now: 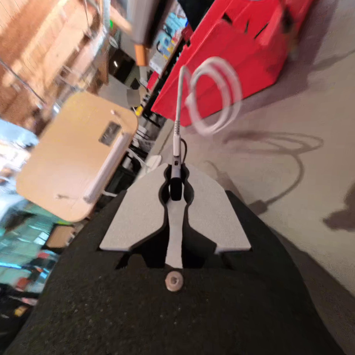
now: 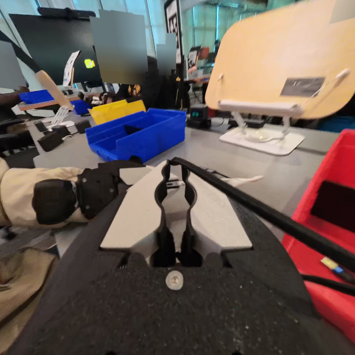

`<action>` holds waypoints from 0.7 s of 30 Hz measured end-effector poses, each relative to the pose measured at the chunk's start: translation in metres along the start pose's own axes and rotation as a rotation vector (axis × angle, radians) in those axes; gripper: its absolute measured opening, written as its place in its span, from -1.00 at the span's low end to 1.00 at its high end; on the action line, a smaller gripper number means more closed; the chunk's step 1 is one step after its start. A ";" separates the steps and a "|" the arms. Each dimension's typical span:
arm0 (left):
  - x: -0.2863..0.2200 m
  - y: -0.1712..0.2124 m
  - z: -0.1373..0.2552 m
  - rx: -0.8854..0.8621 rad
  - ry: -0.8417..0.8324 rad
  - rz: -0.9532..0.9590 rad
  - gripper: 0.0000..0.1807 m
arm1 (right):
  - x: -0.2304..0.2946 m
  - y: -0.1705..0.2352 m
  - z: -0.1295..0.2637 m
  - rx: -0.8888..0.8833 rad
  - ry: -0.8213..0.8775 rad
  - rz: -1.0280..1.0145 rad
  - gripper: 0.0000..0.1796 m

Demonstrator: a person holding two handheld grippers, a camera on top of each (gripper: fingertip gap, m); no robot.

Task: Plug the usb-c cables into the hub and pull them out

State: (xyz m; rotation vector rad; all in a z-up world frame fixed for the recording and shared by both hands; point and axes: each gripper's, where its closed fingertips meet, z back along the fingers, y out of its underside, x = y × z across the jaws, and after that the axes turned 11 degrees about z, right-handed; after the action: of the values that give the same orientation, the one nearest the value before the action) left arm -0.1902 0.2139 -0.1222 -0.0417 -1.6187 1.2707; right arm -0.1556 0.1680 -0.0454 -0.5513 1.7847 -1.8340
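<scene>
While my left gripper [image 1: 175, 169] clamps the hub [image 1: 176, 170] with the white cable [image 1: 215, 96] plugged in, lifted beside the red bin [image 1: 240, 48], my right gripper [image 2: 175, 165] pinches the black cable [image 2: 249, 203]; its plugging and the unplugging remain, I judge.

Left gripper [image 1: 175, 172] clamps a grey hub [image 1: 176, 169] edge-on between its fingertips; a white cable [image 1: 177, 107] is plugged into the hub's far end and curls into a blurred coil before a red bin [image 1: 230, 48].
</scene>
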 end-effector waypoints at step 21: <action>0.022 0.040 -0.008 0.152 0.052 0.195 -0.90 | -0.065 -0.087 0.056 0.000 -0.350 -0.392 -0.88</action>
State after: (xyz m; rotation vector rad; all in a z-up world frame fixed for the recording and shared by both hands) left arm -0.2155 0.2500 -0.1377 -0.1400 -1.4971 1.5264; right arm -0.0773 0.1639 0.0481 -1.2115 1.5153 -1.8358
